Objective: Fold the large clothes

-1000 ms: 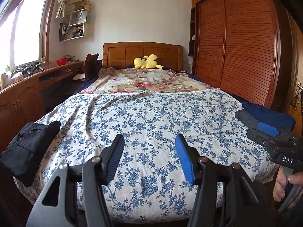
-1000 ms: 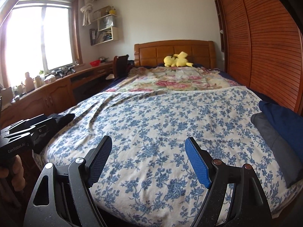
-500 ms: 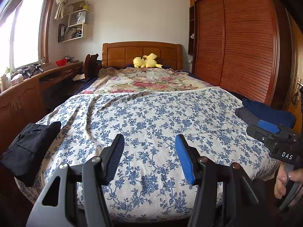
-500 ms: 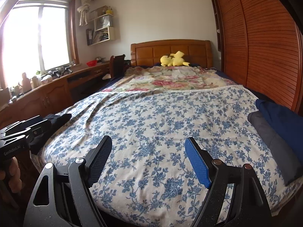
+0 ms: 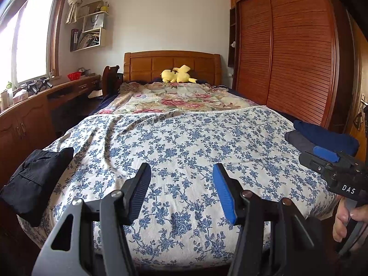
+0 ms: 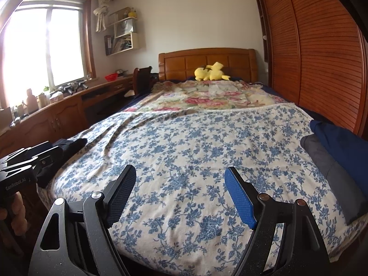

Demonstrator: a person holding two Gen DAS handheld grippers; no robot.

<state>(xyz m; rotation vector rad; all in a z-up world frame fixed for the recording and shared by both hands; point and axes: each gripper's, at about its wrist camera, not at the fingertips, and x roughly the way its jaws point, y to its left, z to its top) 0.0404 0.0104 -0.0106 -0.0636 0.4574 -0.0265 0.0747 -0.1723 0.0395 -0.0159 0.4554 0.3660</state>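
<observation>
Bedspread (image 5: pixel 184 142) matt printed cloth, headboard (image 5: pixel 172 65) glossy varnished wood, wardrobe doors (image 5: pixel 294 53) ribbed wood, gripper pads (image 6: pixel 240 197) textured (rubbery-looking).

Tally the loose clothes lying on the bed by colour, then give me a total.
Black garment, at the bed's left edge: 1
Navy garment, at the right edge: 1
Grey garment, lying against the navy one: 1
Total: 3
Both the left gripper and the right gripper are open and empty.
</observation>
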